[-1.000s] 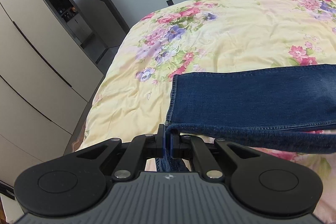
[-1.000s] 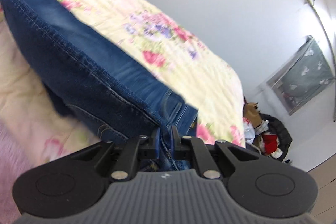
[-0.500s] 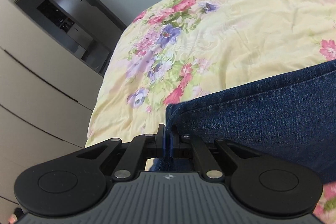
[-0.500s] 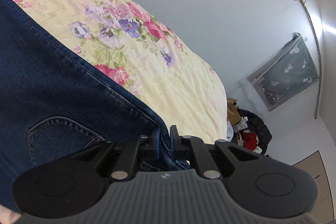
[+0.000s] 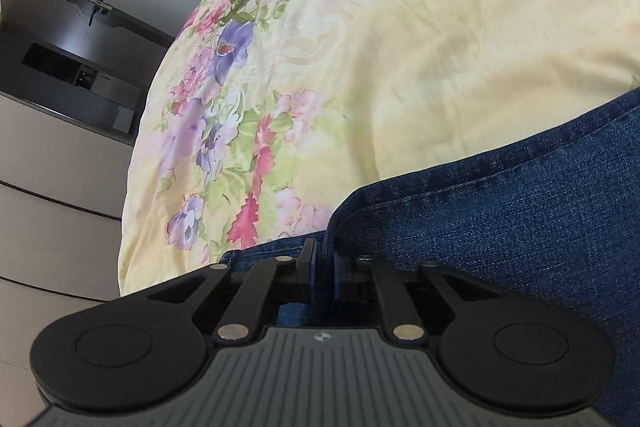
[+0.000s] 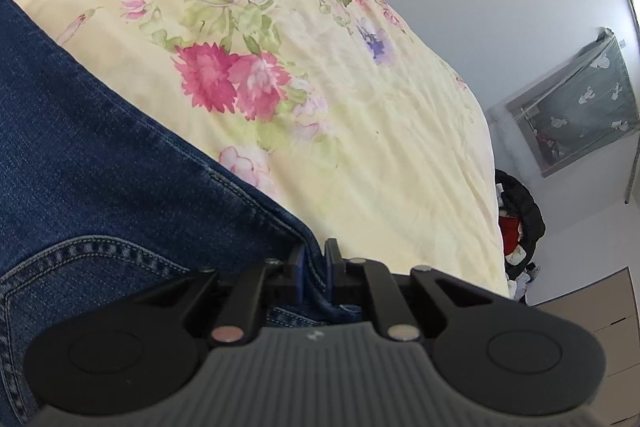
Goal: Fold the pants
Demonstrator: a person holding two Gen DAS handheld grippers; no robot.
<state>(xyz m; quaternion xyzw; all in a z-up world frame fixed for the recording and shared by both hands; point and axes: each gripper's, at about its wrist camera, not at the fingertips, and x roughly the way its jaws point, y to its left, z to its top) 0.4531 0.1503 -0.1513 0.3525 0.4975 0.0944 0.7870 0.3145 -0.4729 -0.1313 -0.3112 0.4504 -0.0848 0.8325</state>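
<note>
Dark blue jeans [image 5: 500,227] lie on the flowered yellow bedspread [image 5: 400,47]. In the left wrist view their folded edge runs up to the right from my left gripper [image 5: 323,259]. Its jaws are opening: a gap shows between the pads, and the denim sits loosely in it. In the right wrist view the jeans [image 6: 100,155] fill the left side, a back pocket's stitching showing low down. My right gripper [image 6: 314,259] still pinches the thick seamed edge, its jaws just starting to open. Both grippers sit low over the bed [image 6: 360,147].
Beige wardrobe doors [image 5: 52,219] and a dark recess [image 5: 80,75] stand past the bed's left edge. Beyond the right edge, a pile of dark and red clothes [image 6: 520,227] sits beneath a grey patterned cloth panel [image 6: 576,107] on the wall.
Both grippers have come down and forward, laying the lifted jeans flat onto the bedspread. The left gripper's pads have parted from the denim; the right gripper's grip looks much the same.
</note>
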